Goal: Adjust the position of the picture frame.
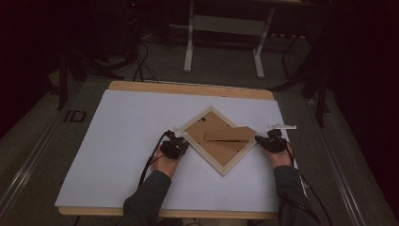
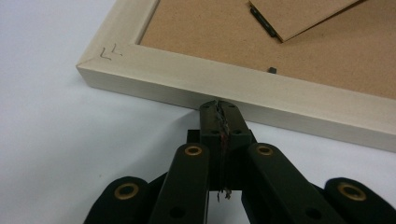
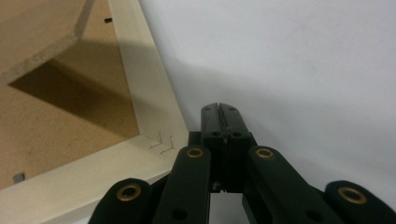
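We see the picture frame (image 1: 216,141) lying face down, turned like a diamond, right of the desk's (image 1: 122,122) middle. Our left gripper (image 2: 218,106), jaws pressed together on nothing, touches its pale side rail. Our right gripper (image 3: 219,109), likewise closed, sits just beside its right corner.

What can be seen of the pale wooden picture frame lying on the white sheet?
The pale wooden picture frame lies face down and turned like a diamond on the white sheet. Its brown fibreboard back faces up, with a brown easel stand raised off it and small dark clips at the inner edge. Pencil marks show on two corners. The shut left gripper meets its outer side; the shut right gripper sits beside a corner, contact unclear.
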Available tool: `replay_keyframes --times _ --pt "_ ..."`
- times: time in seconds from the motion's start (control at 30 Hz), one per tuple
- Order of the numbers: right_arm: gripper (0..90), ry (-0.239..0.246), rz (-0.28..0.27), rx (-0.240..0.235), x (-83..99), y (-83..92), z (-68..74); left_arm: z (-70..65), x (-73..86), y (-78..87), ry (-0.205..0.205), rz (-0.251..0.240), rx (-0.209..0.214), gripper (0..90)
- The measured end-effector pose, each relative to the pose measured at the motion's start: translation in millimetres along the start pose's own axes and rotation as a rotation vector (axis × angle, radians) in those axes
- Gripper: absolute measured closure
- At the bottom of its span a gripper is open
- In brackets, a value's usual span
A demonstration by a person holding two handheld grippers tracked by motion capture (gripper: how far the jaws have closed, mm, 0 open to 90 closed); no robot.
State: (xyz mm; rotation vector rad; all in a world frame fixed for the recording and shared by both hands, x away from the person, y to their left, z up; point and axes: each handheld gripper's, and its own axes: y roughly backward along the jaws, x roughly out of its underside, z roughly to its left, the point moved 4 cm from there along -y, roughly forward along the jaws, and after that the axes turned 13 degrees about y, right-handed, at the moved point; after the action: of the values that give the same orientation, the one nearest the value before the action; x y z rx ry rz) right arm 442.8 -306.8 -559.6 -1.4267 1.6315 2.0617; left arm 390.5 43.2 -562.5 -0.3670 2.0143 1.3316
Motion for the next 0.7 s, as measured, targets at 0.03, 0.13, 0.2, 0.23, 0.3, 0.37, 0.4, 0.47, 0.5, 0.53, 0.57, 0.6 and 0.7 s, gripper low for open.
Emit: replay_keyframes --times 0.03,0.13,0.2,0.23,0.3,0.37,0.4,0.47,0.5,0.53,0.57,0.6,0.7 --pt "90.0 0.000 0.000 0.000 0.0 0.0 0.0 0.0 0.0 0.0 0.000 0.000 0.000 90.0" --pt "90.0 0.007 -0.002 -0.003 1.8 2.2 5.0 0.8 -0.3 -0.1 0.004 -0.002 0.000 90.0" --pt "90.0 0.013 -0.001 -0.009 2.8 3.4 7.5 1.4 -0.5 0.0 0.008 -0.001 0.001 90.0" --pt "90.0 0.013 -0.001 -0.009 2.8 3.4 7.5 1.4 -0.5 0.0 0.008 -0.001 0.001 90.0" --pt "90.0 0.020 -0.007 -0.015 4.5 5.0 12.1 1.4 -0.5 0.0 0.007 -0.001 0.000 90.0" --pt "90.0 0.022 -0.007 -0.019 5.0 5.6 13.7 1.3 -0.4 0.0 0.007 -0.001 0.000 90.0" --pt "90.0 0.028 -0.008 -0.022 5.8 6.6 17.0 0.9 -0.2 0.1 0.005 -0.001 -0.001 90.0" --pt "90.0 0.032 -0.009 -0.034 6.3 7.5 20.1 0.3 0.0 0.3 0.000 0.001 -0.001 90.0" --pt "90.0 0.035 -0.013 -0.036 6.6 7.6 21.3 0.2 0.2 0.4 0.000 0.002 0.000 90.0" --pt "90.0 0.034 -0.013 -0.044 6.9 8.0 22.7 0.1 0.2 0.4 0.000 0.002 0.000 90.0" --pt "90.0 0.036 -0.014 -0.045 7.2 8.2 23.4 -0.1 0.4 0.5 0.000 0.002 0.000 90.0" --pt "90.0 0.035 -0.017 -0.048 7.5 8.5 25.0 -0.1 0.4 0.7 0.000 0.003 0.001 90.0" --pt "90.0 0.035 -0.022 -0.058 8.8 9.7 28.3 -0.2 0.9 1.4 -0.003 0.007 0.005 90.0"
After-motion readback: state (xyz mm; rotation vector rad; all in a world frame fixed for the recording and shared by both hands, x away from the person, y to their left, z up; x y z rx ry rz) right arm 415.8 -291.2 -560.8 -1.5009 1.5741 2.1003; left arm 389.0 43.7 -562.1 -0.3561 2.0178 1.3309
